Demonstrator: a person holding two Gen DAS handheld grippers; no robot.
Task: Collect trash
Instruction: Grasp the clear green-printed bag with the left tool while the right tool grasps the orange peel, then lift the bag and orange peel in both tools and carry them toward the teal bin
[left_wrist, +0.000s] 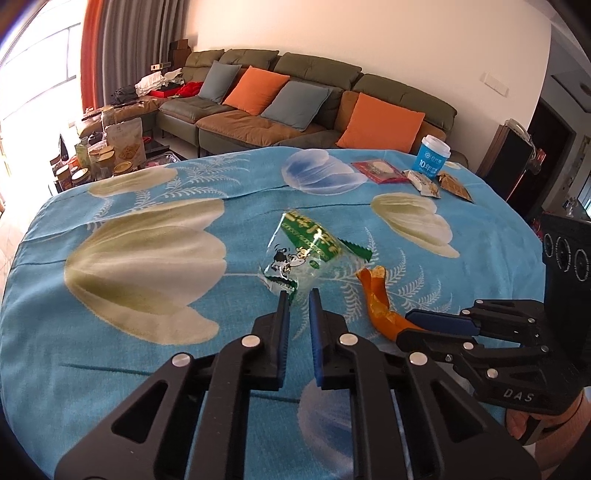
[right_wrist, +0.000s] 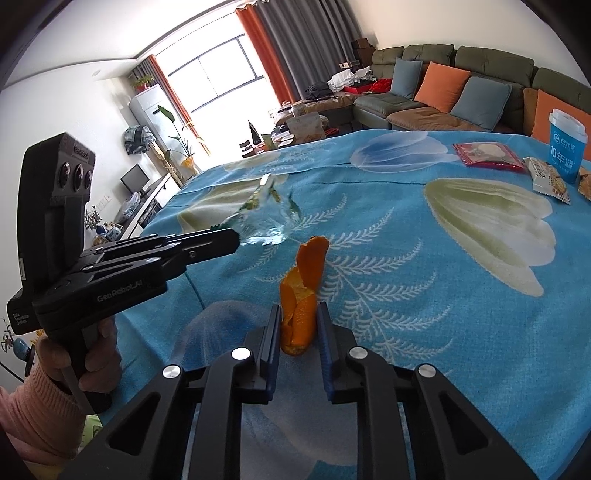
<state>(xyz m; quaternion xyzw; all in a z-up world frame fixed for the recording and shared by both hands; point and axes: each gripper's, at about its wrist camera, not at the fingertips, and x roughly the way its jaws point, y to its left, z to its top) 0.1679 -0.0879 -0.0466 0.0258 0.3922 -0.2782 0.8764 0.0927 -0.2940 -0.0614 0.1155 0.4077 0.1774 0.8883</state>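
My left gripper (left_wrist: 299, 295) pinches the near corner of the clear green-printed wrapper (left_wrist: 295, 254), which lies on the blue flowered tablecloth (left_wrist: 147, 332). Just right of that wrapper, my right gripper (right_wrist: 297, 314) is clamped on the orange peel (right_wrist: 301, 295) (its tip curls upward). Well beyond the wrapper, at the cloth's far right edge, sit a red packet (left_wrist: 376, 170), two small snack packs (left_wrist: 424, 183) and a blue cup (left_wrist: 433, 153). Past the table stands a sofa (left_wrist: 295, 107).

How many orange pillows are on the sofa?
3 orange pillows: one toward the sofa's window end, one near its other end, one partly behind the cup. More may be hidden.
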